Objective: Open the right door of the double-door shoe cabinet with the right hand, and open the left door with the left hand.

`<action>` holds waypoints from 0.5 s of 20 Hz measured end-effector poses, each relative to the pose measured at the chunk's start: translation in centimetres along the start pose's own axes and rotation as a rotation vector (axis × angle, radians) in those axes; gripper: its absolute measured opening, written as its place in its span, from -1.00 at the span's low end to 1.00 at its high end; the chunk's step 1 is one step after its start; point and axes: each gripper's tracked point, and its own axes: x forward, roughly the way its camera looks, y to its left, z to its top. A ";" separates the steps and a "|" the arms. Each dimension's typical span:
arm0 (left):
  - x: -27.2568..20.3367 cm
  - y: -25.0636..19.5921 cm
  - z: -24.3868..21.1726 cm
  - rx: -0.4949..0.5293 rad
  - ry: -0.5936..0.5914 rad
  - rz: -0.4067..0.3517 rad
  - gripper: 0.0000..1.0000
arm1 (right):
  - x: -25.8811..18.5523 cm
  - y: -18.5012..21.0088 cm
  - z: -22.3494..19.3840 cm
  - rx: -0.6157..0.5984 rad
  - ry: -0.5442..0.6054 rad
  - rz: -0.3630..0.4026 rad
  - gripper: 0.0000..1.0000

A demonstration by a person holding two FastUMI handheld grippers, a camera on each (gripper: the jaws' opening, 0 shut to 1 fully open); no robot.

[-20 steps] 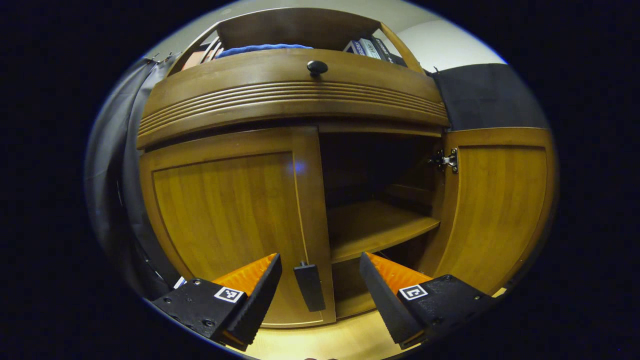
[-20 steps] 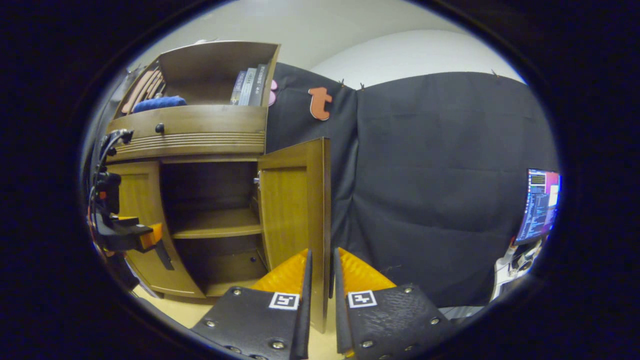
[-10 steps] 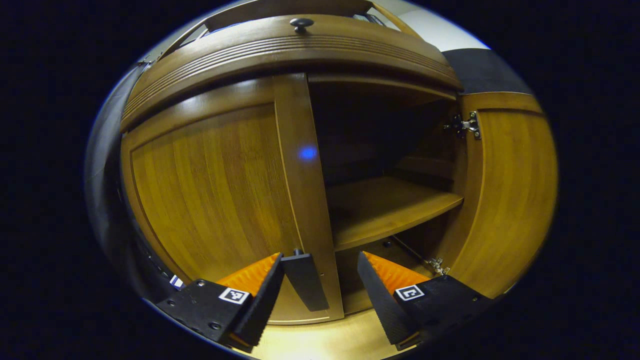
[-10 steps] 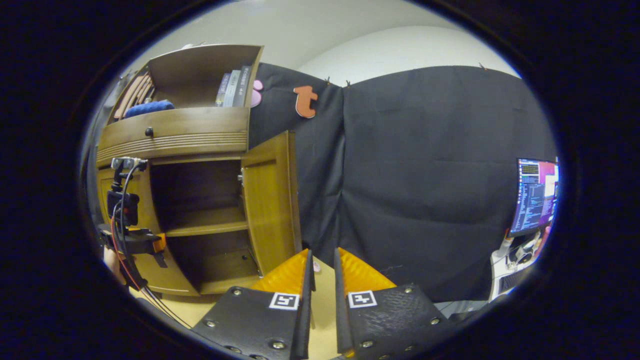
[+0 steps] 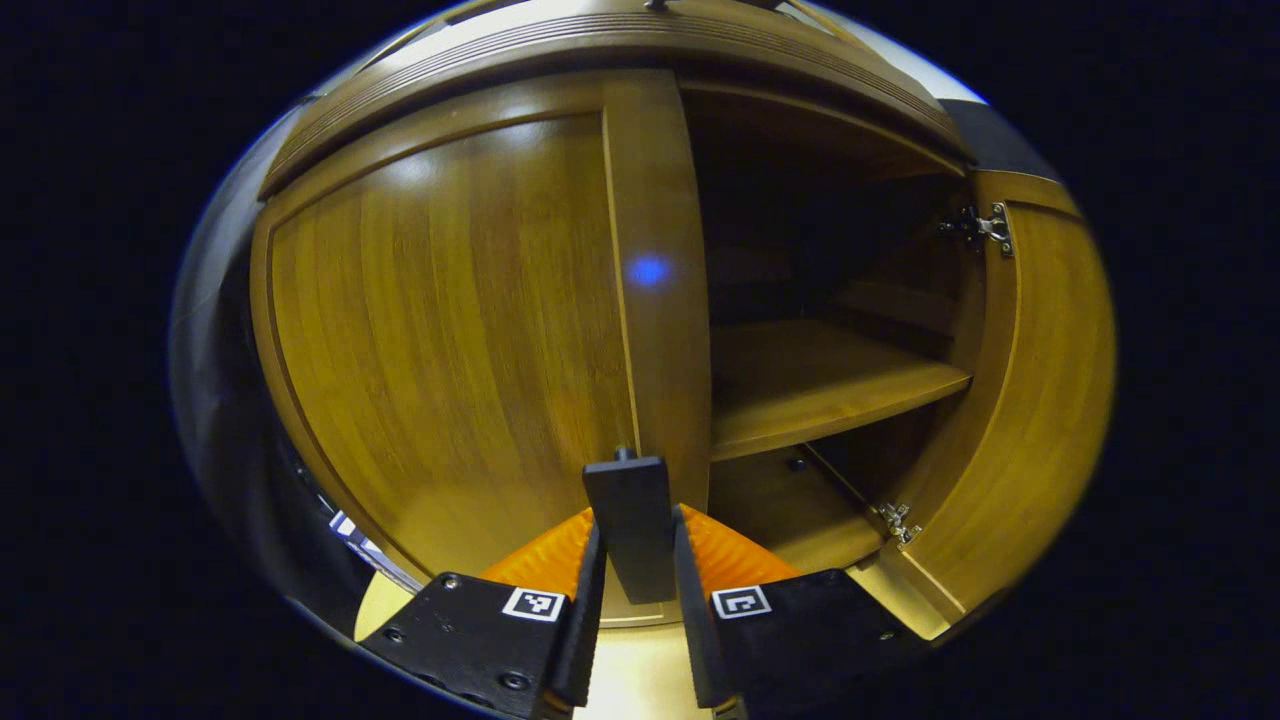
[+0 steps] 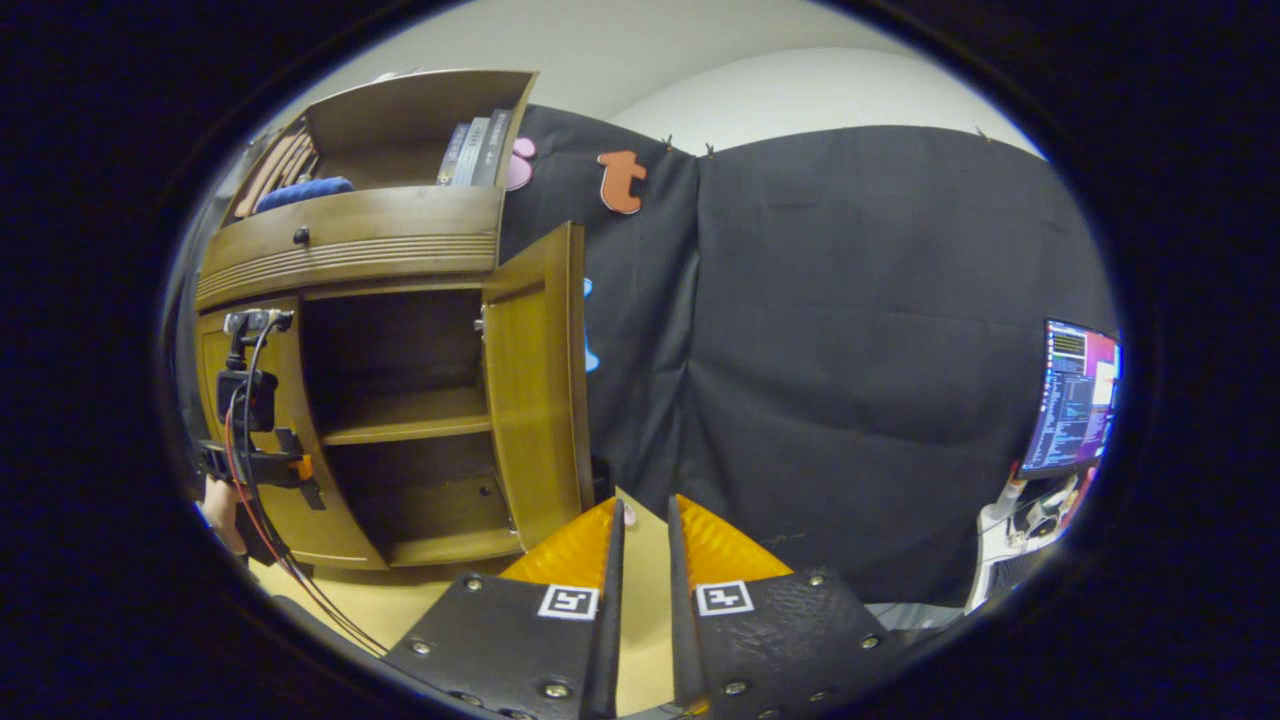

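In the left gripper view the cabinet's left door (image 5: pixel 450 320) stands closed, close in front of me. Its dark handle (image 5: pixel 628 500) sits between my left gripper's (image 5: pixel 636 517) fingers, which press on both its sides. The right door (image 5: pixel 1040 380) is swung wide open, baring the dark inside and a wooden shelf (image 5: pixel 820 380). In the right gripper view my right gripper (image 6: pixel 640 505) is shut with only a narrow slit, holding nothing, and hangs well off the open right door (image 6: pixel 530 380). Farther left, the left gripper (image 6: pixel 300 468) sits at the left door.
Above the doors runs a drawer front with a round knob (image 6: pixel 300 236); books (image 6: pixel 475 150) and a blue cloth (image 6: pixel 300 190) lie on the top shelf. A lit monitor (image 6: pixel 1075 400) stands at the far right. A hand (image 6: pixel 220 500) and red cable trail below the left gripper.
My left gripper moved in and shut on the left door's handle. The right gripper drew back from the open right door, which now stands farther off to the left.
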 end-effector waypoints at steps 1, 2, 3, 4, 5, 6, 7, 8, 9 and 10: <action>-0.1 0.0 0.0 -0.010 -0.002 -0.002 -0.26 | 0.1 0.2 -0.1 -0.006 0.005 0.011 -0.58; -0.2 0.0 -0.1 -0.018 -0.002 -0.005 -0.24 | 0.3 0.5 -0.1 -0.011 0.008 0.022 -0.57; -0.3 0.0 -0.1 -0.028 -0.006 -0.009 -0.25 | 0.4 0.7 0.0 -0.015 0.008 0.031 -0.57; -0.4 -0.1 -0.1 -0.041 -0.009 -0.014 -0.26 | 0.5 1.0 0.1 -0.018 0.009 0.041 -0.57; -0.5 -0.2 -0.1 -0.051 -0.009 -0.020 -0.30 | 0.7 1.2 0.1 -0.019 0.008 0.050 -0.57; -0.6 -0.1 -0.2 -0.056 -0.010 -0.026 -0.33 | 0.8 1.6 0.2 -0.019 0.008 0.059 -0.57; -0.7 0.0 -0.2 -0.062 -0.010 -0.032 -0.32 | 0.9 1.9 0.3 -0.017 0.007 0.069 -0.57; -0.8 -0.1 -0.2 -0.068 -0.011 -0.037 -0.36 | 1.0 2.4 0.3 -0.013 0.007 0.080 -0.57; -1.0 -0.1 -0.2 -0.075 -0.009 -0.040 -0.35 | 1.1 2.7 0.3 -0.012 0.008 0.091 -0.57; -1.3 -0.1 -0.4 -0.080 -0.010 -0.043 -0.39 | 1.1 3.1 0.3 -0.014 0.009 0.101 -0.57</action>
